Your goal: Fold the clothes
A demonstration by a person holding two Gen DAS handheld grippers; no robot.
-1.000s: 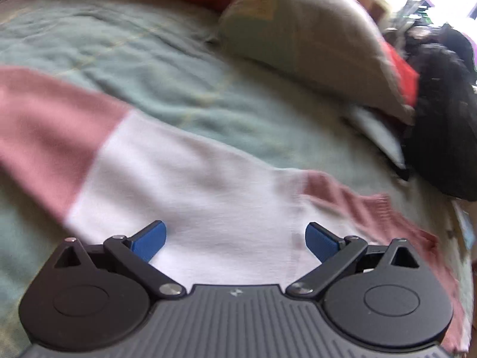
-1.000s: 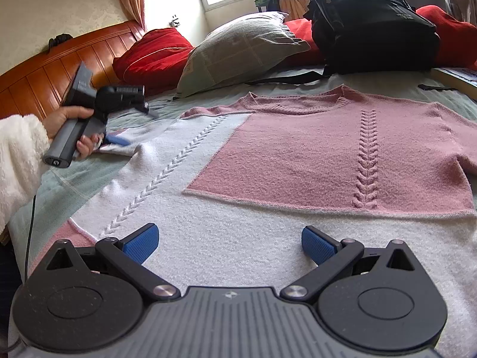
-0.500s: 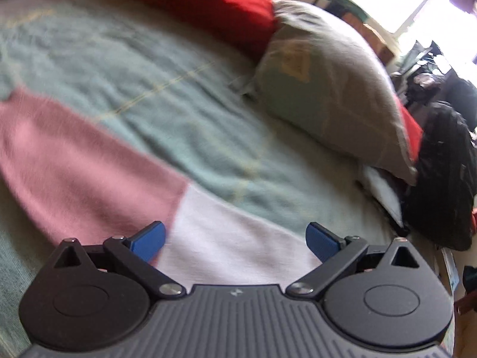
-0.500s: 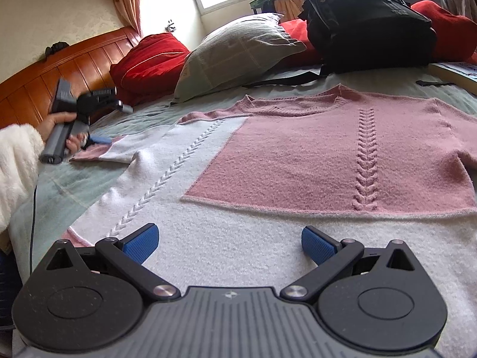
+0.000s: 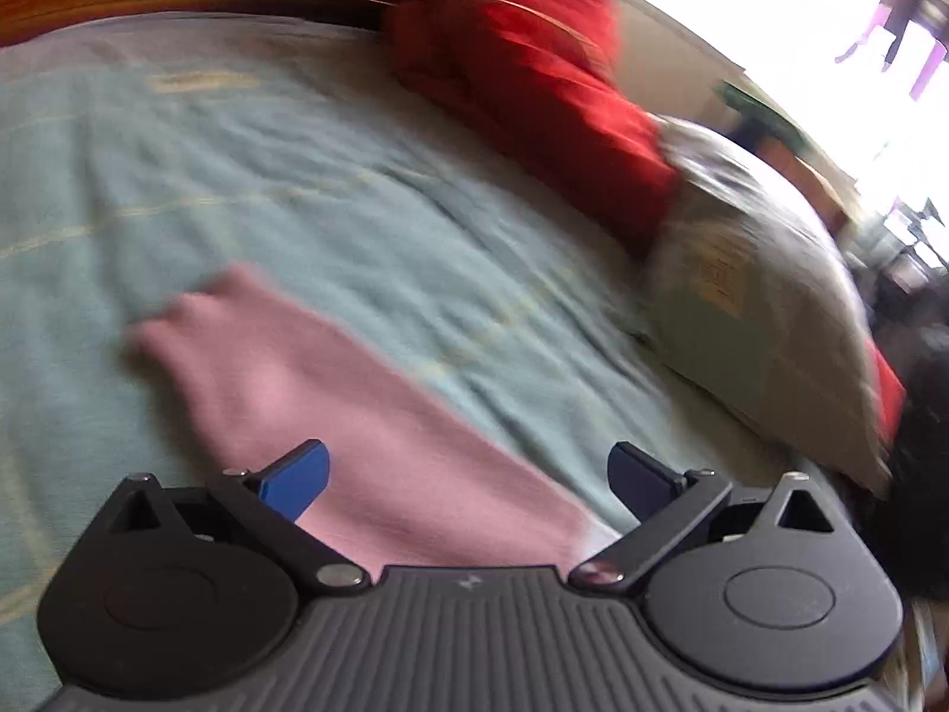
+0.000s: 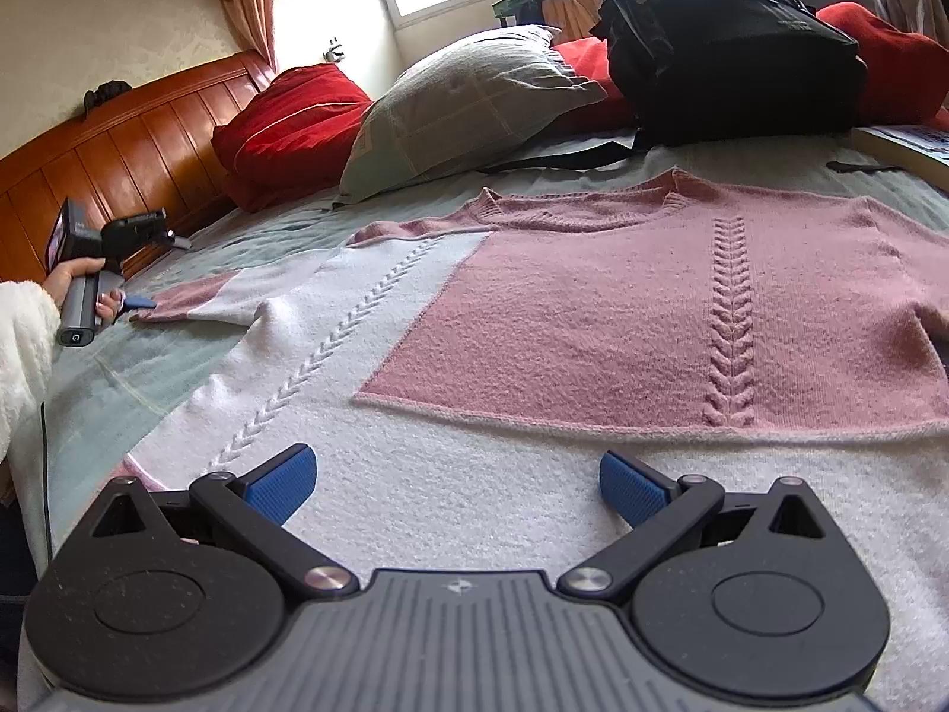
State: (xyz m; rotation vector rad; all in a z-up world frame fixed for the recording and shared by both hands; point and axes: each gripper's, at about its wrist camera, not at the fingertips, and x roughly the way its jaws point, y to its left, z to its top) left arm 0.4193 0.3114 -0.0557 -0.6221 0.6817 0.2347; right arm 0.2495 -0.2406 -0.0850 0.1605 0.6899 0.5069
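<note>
Knitwear first: one pink-and-white sweater [image 6: 593, 320] lies spread flat, front up, on the green bedspread [image 6: 154, 356], body smooth and its one visible sleeve [image 5: 332, 415] stretched sideways toward the headboard [image 6: 118, 142]; the other sleeve is out of view. Laid so, every edge is open to a fold, though nothing on it is folded over as it lies. The left gripper [image 5: 468, 474] hangs over the pink end of that sleeve with its jaws spread wide and nothing between them, which I judge suits taking the cuff or having let it go; the blurred view cannot settle which. The right gripper [image 6: 457, 480] waits low over the white hem, likewise wide apart and empty, placed where it could pin or lift the bottom edge. Around the sweater I count two red cushions [image 6: 290, 118], one grey pillow [image 6: 468, 107], one black backpack [image 6: 729, 41] and one book [image 6: 907, 148] at the far right edge.
</note>
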